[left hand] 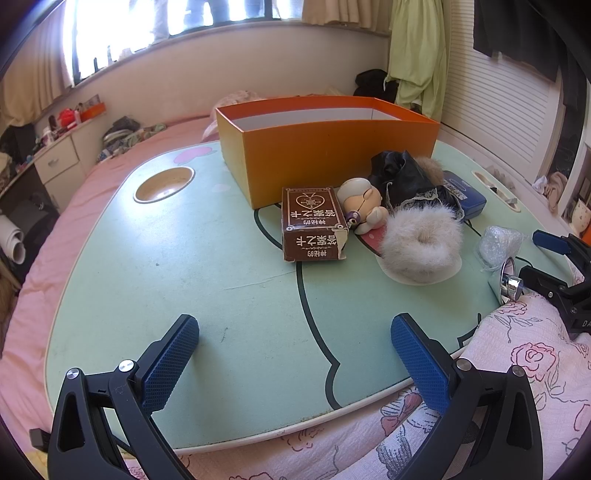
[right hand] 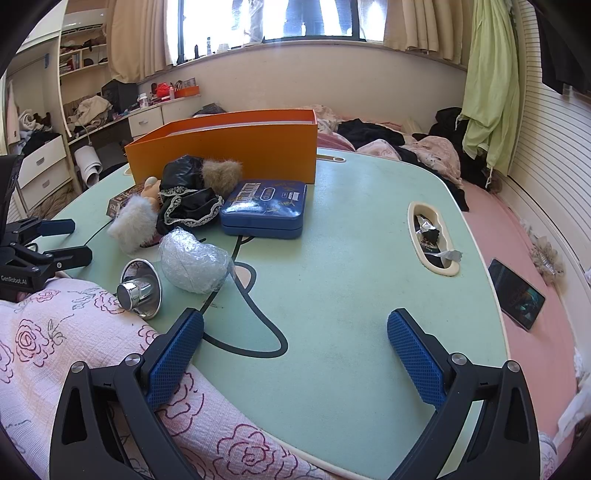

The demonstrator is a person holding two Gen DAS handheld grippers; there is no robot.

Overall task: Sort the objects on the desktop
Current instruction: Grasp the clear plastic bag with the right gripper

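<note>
Bright window [right hand: 295, 18], beige curtains [right hand: 136, 37], white drawers [right hand: 40, 166], pink bed [left hand: 74, 199].

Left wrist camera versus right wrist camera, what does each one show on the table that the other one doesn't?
Only the left wrist view shows the round cup recess in the green lap table and the brown box's full top, with the left claw open. Only the right wrist view shows the oblong slot with foil scraps, the phone on the pink bedding, and the open right claw. Both show the orange box, blue tin, bubble-wrap bundle, chrome funnel-shaped piece and white fur scrunchie.
</note>
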